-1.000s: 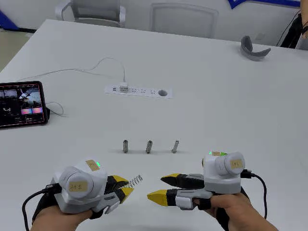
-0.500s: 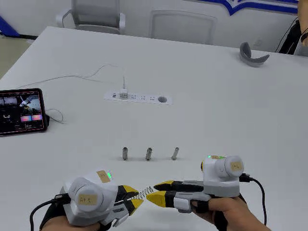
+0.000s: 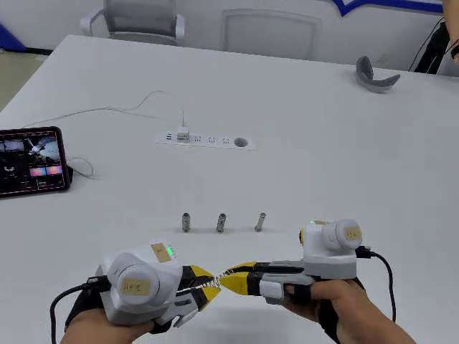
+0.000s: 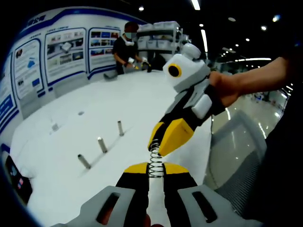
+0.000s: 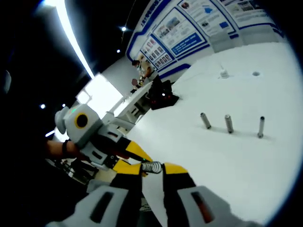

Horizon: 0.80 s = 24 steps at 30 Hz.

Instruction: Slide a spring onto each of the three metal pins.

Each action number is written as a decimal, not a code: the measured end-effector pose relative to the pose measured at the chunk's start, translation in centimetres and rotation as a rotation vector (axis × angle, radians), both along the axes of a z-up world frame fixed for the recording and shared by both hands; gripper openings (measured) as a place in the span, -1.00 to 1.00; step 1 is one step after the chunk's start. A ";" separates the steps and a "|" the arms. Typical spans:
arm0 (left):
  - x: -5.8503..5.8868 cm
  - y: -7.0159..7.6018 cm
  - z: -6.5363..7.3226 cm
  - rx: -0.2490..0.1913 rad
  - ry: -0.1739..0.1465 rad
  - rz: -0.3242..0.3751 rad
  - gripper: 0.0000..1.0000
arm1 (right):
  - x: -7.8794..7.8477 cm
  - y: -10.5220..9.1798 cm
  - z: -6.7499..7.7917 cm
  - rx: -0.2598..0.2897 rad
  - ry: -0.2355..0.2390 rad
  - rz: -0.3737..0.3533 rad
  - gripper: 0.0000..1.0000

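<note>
The white desk (image 3: 344, 143) carries a tablet (image 3: 32, 160) at the far left, its left edge cut off and its screen too small to read. At the near edge, the left gripper (image 3: 203, 286) and right gripper (image 3: 228, 279) meet tip to tip, each pressed onto one end of the spring (image 3: 211, 284); their tan stickers (image 3: 135, 287) bear illegible writing. Beyond stand the three metal pins (image 3: 221, 223), the left two already wearing springs, the right pin (image 3: 260, 221) bare.

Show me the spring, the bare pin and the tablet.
spring (image 4: 154, 158), left gripper view, middle coils.
bare pin (image 3: 260, 221), head view, mid shaft.
tablet (image 3: 30, 159), head view, screen centre.
</note>
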<state>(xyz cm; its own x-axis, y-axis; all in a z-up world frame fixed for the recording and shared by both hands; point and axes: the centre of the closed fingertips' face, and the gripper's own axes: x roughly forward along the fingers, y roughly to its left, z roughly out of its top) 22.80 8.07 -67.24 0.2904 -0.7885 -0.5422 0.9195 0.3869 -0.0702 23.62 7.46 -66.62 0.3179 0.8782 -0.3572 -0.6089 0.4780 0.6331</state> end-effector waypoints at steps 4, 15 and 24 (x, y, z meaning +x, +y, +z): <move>-0.1 0.0 -0.1 0.005 0.000 -0.009 -0.80 | 0.0 0.0 0.1 0.006 0.008 0.001 -0.70; 0.0 -0.3 -0.3 0.011 0.005 -0.039 -0.81 | -0.1 0.2 1.2 -0.003 -0.018 0.025 -0.75; 0.2 -1.3 0.0 0.002 -0.001 -0.067 -0.81 | 0.0 0.2 1.8 -0.141 -0.105 0.114 -0.75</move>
<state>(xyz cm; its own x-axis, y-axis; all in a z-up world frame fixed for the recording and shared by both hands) 22.98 6.75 -67.28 0.2372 -0.8054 -0.5432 0.9435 0.3241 -0.0685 23.60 7.68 -64.80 0.2612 0.8543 -0.4494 -0.7230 0.4817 0.4953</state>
